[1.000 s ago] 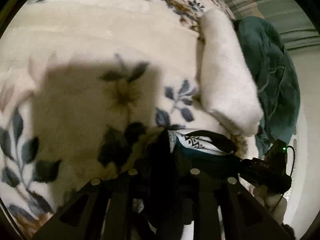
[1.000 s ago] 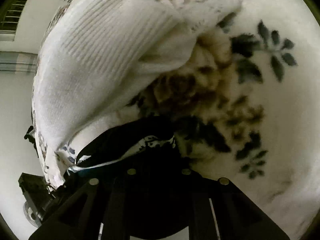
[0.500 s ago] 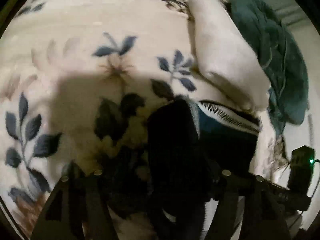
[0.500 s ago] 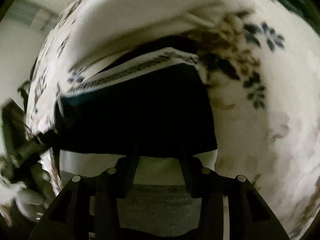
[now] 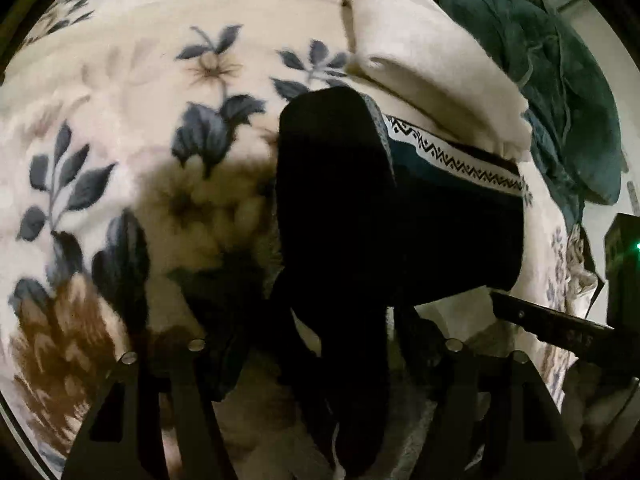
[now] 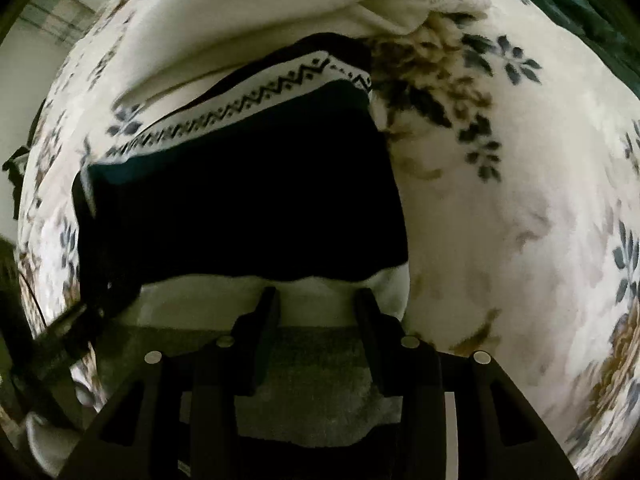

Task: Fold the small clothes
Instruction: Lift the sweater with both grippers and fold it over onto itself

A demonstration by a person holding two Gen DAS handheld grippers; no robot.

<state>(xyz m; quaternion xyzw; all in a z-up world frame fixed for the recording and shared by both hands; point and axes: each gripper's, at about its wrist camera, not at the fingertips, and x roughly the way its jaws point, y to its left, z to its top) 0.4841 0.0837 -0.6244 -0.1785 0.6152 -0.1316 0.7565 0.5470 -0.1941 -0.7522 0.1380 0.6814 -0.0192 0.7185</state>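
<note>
- Left wrist: our left gripper (image 5: 340, 360), fingers spread wide, clamps nothing; the dark garment (image 5: 400, 216) drapes between them on the floral blanket (image 5: 120, 120), laid flat for folding.
- Right wrist: our right gripper (image 6: 316, 312), fingers parted, straddles the garment's (image 6: 240, 208) pale hem, unclamped.
</note>
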